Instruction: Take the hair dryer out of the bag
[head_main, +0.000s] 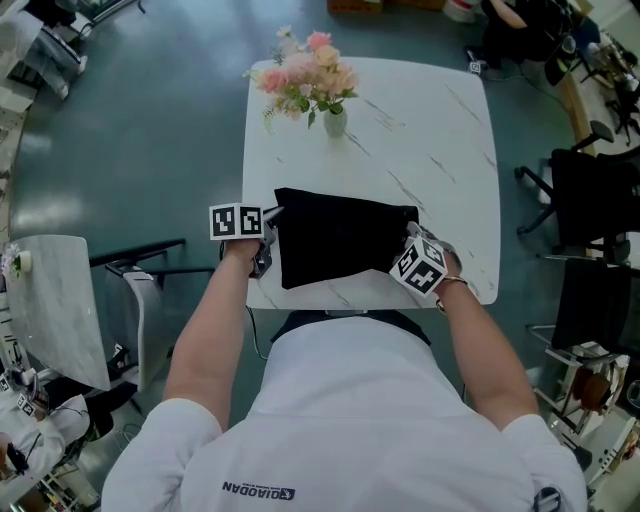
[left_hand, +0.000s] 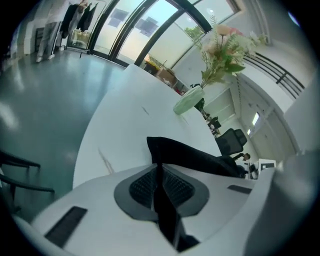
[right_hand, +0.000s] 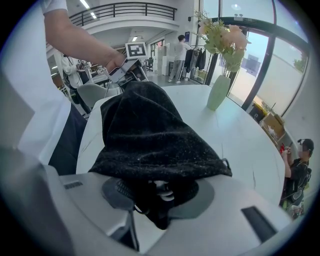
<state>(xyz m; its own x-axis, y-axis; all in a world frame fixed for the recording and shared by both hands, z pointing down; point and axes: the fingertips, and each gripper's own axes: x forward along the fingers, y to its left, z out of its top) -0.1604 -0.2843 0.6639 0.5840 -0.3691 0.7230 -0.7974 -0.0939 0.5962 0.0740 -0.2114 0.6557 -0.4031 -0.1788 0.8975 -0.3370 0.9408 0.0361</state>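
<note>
A black velvet bag (head_main: 340, 240) lies flat near the front edge of the white marble table (head_main: 440, 130). My left gripper (head_main: 270, 228) is at the bag's left edge, its jaws shut on a thin fold of the black fabric (left_hand: 195, 157), which runs between the pads (left_hand: 175, 187). My right gripper (head_main: 411, 236) is at the bag's right end, shut on the bunched end of the bag (right_hand: 145, 135). A bit of something white (right_hand: 161, 189) shows in the black folds between that gripper's jaws. The hair dryer itself is hidden.
A pale green vase of pink flowers (head_main: 335, 120) stands at the table's far side, behind the bag. Black office chairs (head_main: 590, 200) stand to the right of the table; a dark chair (head_main: 140, 268) and a small marble table (head_main: 55, 300) stand to the left.
</note>
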